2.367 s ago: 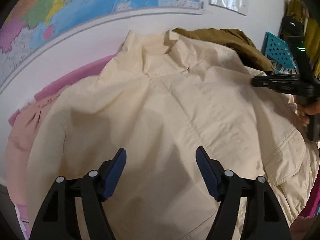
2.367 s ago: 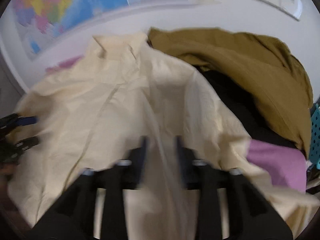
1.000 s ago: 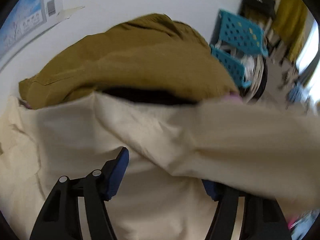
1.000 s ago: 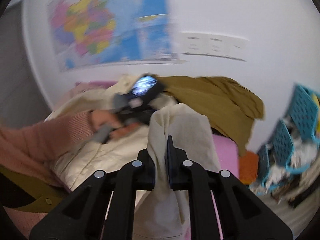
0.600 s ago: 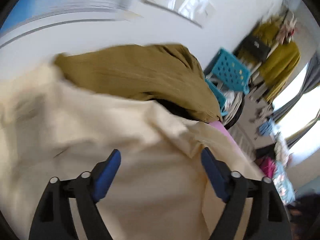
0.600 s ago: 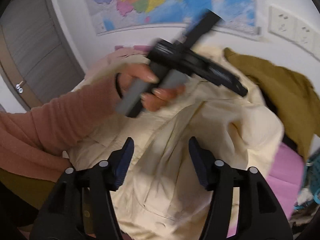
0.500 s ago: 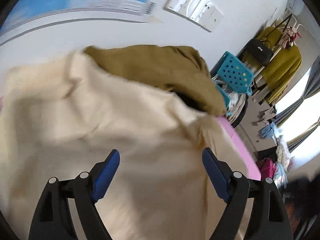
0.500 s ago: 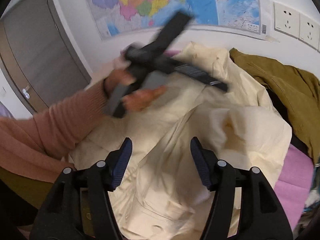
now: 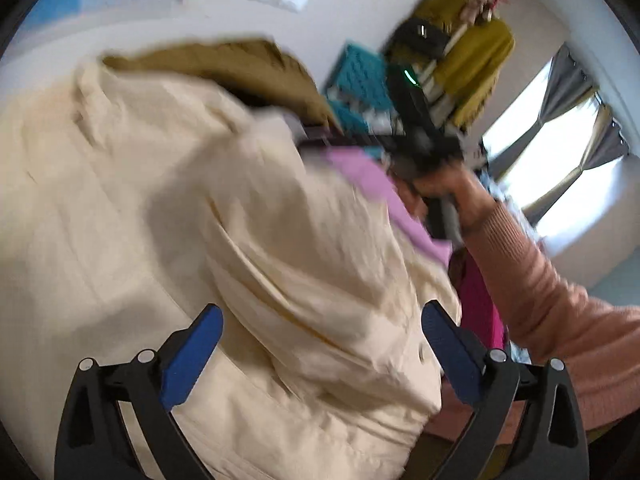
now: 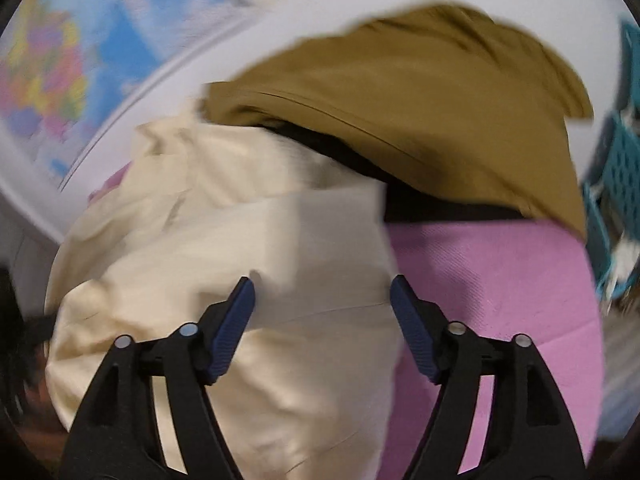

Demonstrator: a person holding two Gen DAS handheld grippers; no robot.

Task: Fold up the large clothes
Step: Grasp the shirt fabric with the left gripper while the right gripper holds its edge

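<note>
A large cream jacket (image 9: 192,216) lies bunched on a pink surface (image 10: 492,280), with one side folded over its body. My left gripper (image 9: 320,340) hovers above its lower part; its jaws are still opening and stand wide, with cloth below them but not pinched. My right gripper (image 10: 322,308) hangs over the jacket's (image 10: 248,264) right edge, where cream meets pink. Its jaws are opening too and hold nothing. In the left wrist view the right gripper (image 9: 416,136) shows as a dark blur held by a hand in a salmon sleeve (image 9: 552,304).
An olive-brown garment (image 10: 420,96) lies over something black behind the jacket, against the white wall. A map (image 10: 60,68) hangs on that wall. Teal baskets (image 9: 360,80) and hanging yellow clothes (image 9: 472,52) stand to the right, near a bright window (image 9: 560,152).
The right gripper let go of the cream sleeve, opened and dropped down toward the jacket's right edge. The left gripper opened wider and swung across the jacket. The sleeve now lies folded over the body.
</note>
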